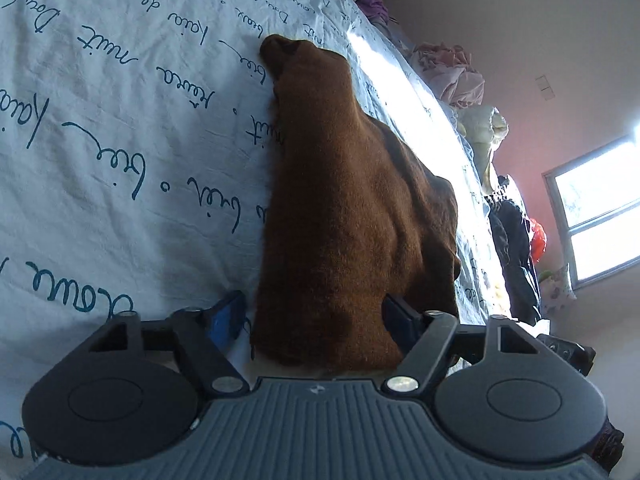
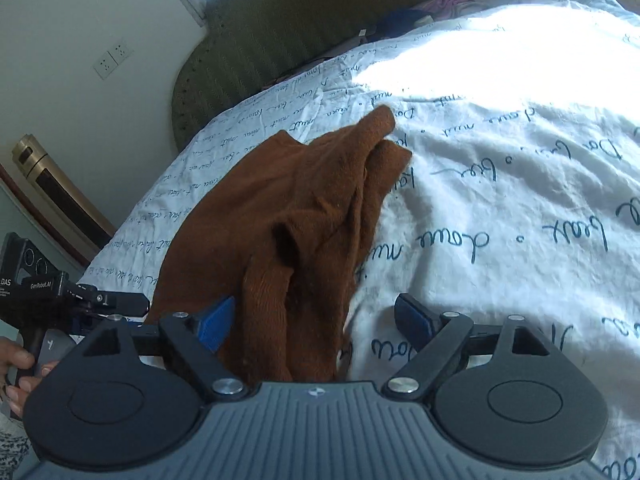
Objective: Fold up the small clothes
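Note:
A small brown knit garment (image 1: pixel 340 208) lies rumpled on a white bedsheet (image 1: pixel 120 140) with blue handwriting print. My left gripper (image 1: pixel 314 316) is open, its blue-padded jaws on either side of the garment's near end. In the right wrist view the same brown garment (image 2: pixel 288 216) lies partly folded over itself, with a narrow part running toward me. My right gripper (image 2: pixel 316 322) is open, wide apart, with the garment's near end between the jaws and closer to the left pad. The left gripper's body (image 2: pixel 60 296) shows at the left edge, held by a hand.
Piles of other clothes (image 1: pixel 456 76) and dark garments (image 1: pixel 516 248) lie along the bed's far edge. A window (image 1: pixel 600 208) is at the right. A green padded headboard (image 2: pixel 304 24) and a wall with sockets (image 2: pixel 112 58) stand behind the bed.

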Demonstrator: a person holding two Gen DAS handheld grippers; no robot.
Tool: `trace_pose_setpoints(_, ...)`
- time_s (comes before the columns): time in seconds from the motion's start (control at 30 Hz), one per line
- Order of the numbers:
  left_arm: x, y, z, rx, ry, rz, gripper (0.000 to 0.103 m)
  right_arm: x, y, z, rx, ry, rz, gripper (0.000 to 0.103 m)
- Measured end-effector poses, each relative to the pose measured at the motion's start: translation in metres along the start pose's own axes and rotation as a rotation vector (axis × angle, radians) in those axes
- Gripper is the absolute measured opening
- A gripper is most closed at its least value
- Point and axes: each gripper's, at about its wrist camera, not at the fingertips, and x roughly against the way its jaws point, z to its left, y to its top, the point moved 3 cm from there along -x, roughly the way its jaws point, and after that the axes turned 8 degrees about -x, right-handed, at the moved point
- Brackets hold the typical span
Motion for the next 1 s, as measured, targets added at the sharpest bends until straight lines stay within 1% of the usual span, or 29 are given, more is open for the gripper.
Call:
trace_pose_setpoints(0.03, -0.007, 0.002, -0.001, 0.022, -0.013, 0.036, 0.019, -0.002, -0.003, 0.001, 0.012, 0.028, -0.002, 0.085)
trace_pose_setpoints(0.07, -0.01, 0.002, 0.0, 0.049, -0.019, 0.037, 0.019, -0.005, -0.005, 0.004, 0.024, 0.058, 0.005, 0.065)
trace_pose_setpoints(0.1, -0.011, 0.003, 0.0, 0.057, -0.02, 0.033, 0.017, -0.01, -0.005, 0.005, 0.004, 0.068, 0.032, 0.017)
trace_pose_setpoints(0.13, -0.01, 0.005, -0.001, 0.067, -0.027, 0.027, 0.016, -0.012, -0.003, 0.005, -0.014, 0.056, 0.031, 0.015)
trace_pose_setpoints(0.23, 0.007, 0.007, -0.004, 0.122, -0.082, -0.006, 0.015, -0.004, 0.004, 0.018, 0.03, 0.047, 0.004, 0.013)
trace_pose_setpoints(0.33, 0.029, 0.002, -0.01, 0.118, -0.102, -0.032, 0.015, 0.019, 0.012, 0.035, 0.043, 0.093, -0.035, 0.012)
trace_pose_setpoints(0.43, 0.031, -0.015, -0.008, 0.097, -0.071, -0.019, 0.016, 0.034, 0.005, 0.051, 0.114, 0.092, -0.034, 0.012)
trace_pose_setpoints(0.53, 0.016, -0.036, 0.0, 0.083, -0.022, 0.007, 0.017, 0.028, -0.015, 0.043, 0.123, 0.044, -0.004, 0.012)
trace_pose_setpoints(0.57, 0.009, -0.04, 0.005, 0.086, -0.011, 0.021, 0.018, 0.02, -0.023, 0.034, 0.1, 0.021, 0.01, 0.013)
trace_pose_setpoints(0.6, 0.006, -0.042, 0.007, 0.081, -0.011, 0.013, 0.021, 0.013, -0.028, 0.026, 0.075, 0.011, 0.026, 0.018)
trace_pose_setpoints(0.63, 0.008, -0.043, 0.007, 0.082, -0.012, 0.005, 0.025, 0.009, -0.033, 0.02, 0.061, 0.019, 0.043, 0.018)
trace_pose_setpoints(0.67, 0.01, -0.042, 0.007, 0.081, -0.003, 0.005, 0.028, 0.009, -0.035, 0.018, 0.063, 0.028, 0.037, 0.018)
trace_pose_setpoints(0.7, 0.014, -0.04, 0.005, 0.069, 0.005, 0.009, 0.034, 0.011, -0.036, 0.018, 0.068, 0.024, 0.033, 0.018)
trace_pose_setpoints(0.73, 0.019, -0.038, 0.003, 0.058, 0.004, 0.016, 0.041, 0.014, -0.035, 0.021, 0.083, 0.014, 0.038, 0.022)
trace_pose_setpoints(0.77, 0.024, -0.036, 0.002, 0.055, 0.006, 0.009, 0.044, 0.015, -0.033, 0.025, 0.101, -0.006, 0.052, 0.039)
trace_pose_setpoints(0.8, 0.032, -0.033, -0.001, 0.043, 0.025, -0.015, 0.053, 0.017, -0.03, 0.029, 0.129, -0.037, 0.048, 0.066)
trace_pose_setpoints(0.83, 0.04, -0.03, -0.004, 0.026, 0.038, -0.037, 0.069, 0.023, -0.029, 0.033, 0.164, -0.068, 0.022, 0.078)
trace_pose_setpoints(0.87, 0.049, -0.026, -0.007, 0.009, 0.049, -0.062, 0.078, 0.029, -0.026, 0.038, 0.197, -0.08, -0.013, 0.089)
trace_pose_setpoints(0.9, 0.056, -0.021, -0.01, -0.007, 0.048, -0.09, 0.087, 0.036, -0.023, 0.039, 0.199, -0.072, -0.033, 0.089)
trace_pose_setpoints(0.93, 0.062, -0.017, -0.012, -0.017, 0.048, -0.118, 0.087, 0.042, -0.02, 0.039, 0.192, -0.08, -0.058, 0.089)
trace_pose_setpoints(1.0, 0.068, -0.001, -0.017, -0.021, 0.054, -0.153, 0.087, 0.056, -0.012, 0.043, 0.231, -0.129, -0.146, 0.089)
